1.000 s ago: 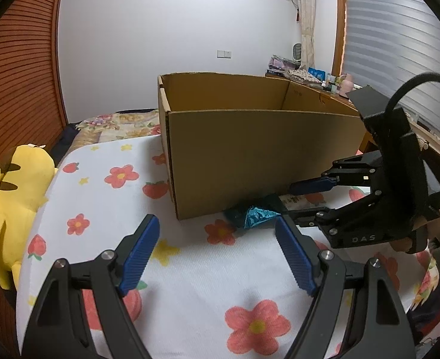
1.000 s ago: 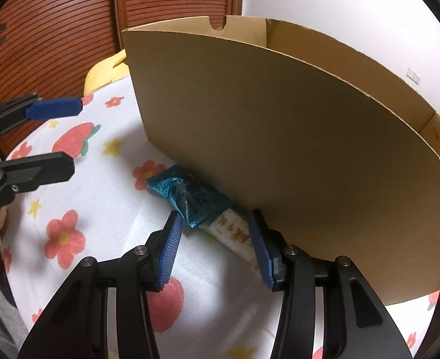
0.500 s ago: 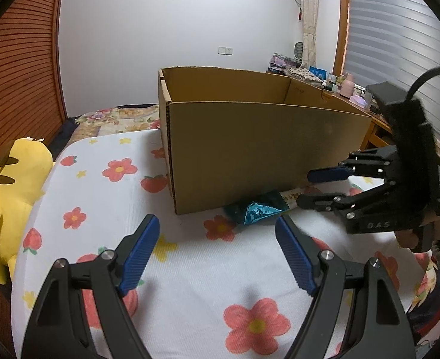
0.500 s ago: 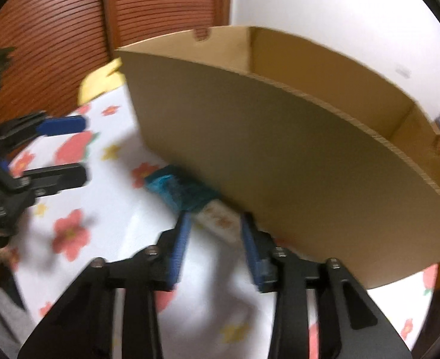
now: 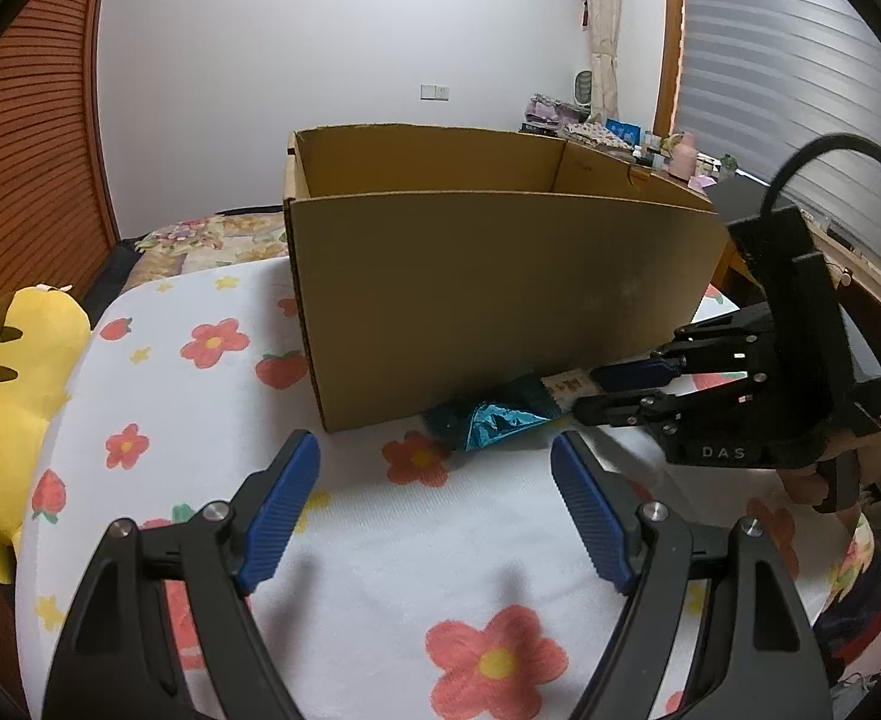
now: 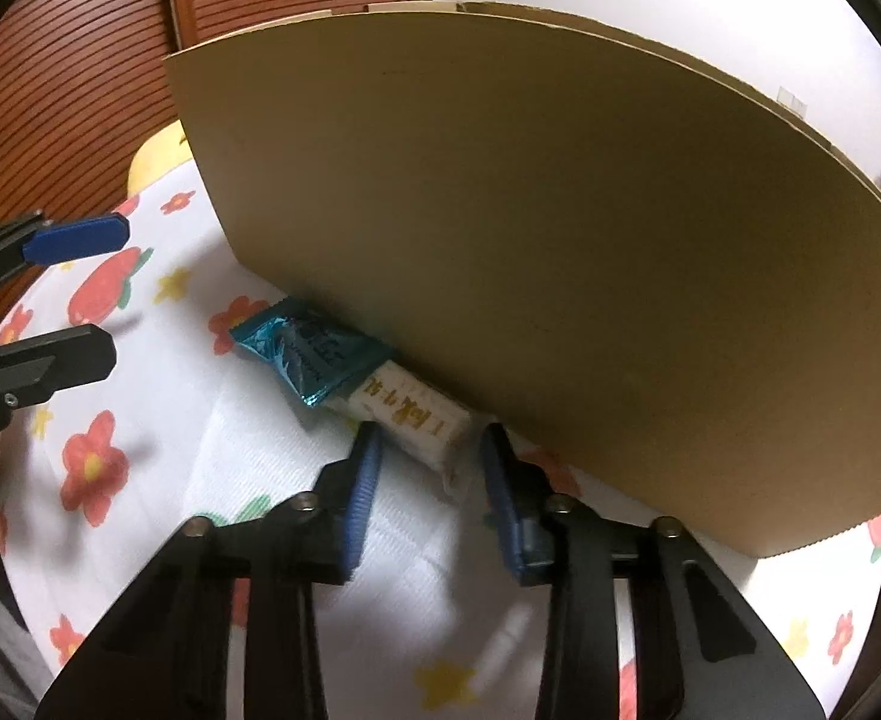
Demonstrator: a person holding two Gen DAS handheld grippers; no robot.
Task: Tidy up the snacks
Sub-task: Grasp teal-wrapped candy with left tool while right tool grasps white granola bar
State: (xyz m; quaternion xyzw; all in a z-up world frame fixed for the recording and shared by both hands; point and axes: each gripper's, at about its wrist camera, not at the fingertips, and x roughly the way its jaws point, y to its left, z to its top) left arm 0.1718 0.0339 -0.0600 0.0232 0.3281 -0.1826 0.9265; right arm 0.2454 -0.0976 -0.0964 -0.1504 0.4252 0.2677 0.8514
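item: snack bar (image 6: 380, 387), teal foil at one end, white printed wrapper at the other. lying flat on the flowered cloth (image 5: 380, 570) of the bench, pressed lengthwise against the foot of the cardboard box (image 5: 500, 300), outside it.

item: cardboard box, open-topped, standing upright; its inside is showing only in part from the left wrist view, and no contents can be told.

item: right gripper (image 6: 431, 474), pointing steeply down at the white end of the bar. its fingers (image 6: 362, 480) are closing, one either side of that end; a gap is showing on both sides, so they are not yet pressing on the wrapper.

item: left gripper (image 5: 434, 504), hovering over the cloth well short of the bar, fingers (image 5: 281, 504) standing wide apart and holding nothing.

item: yellow plush toy (image 5: 14, 372), lying at the cloth's edge, apart from the work.

risks, judged:
- the finger nearest the box is sitting just beside the wall and may be catching the cardboard, nudging the box or blocking the close.
- the grip is landing on the tail seam only, so slick foil may be slipping out on the lift.
- the bar may be pivoting and drooping from an end hold, then striking the box rim.
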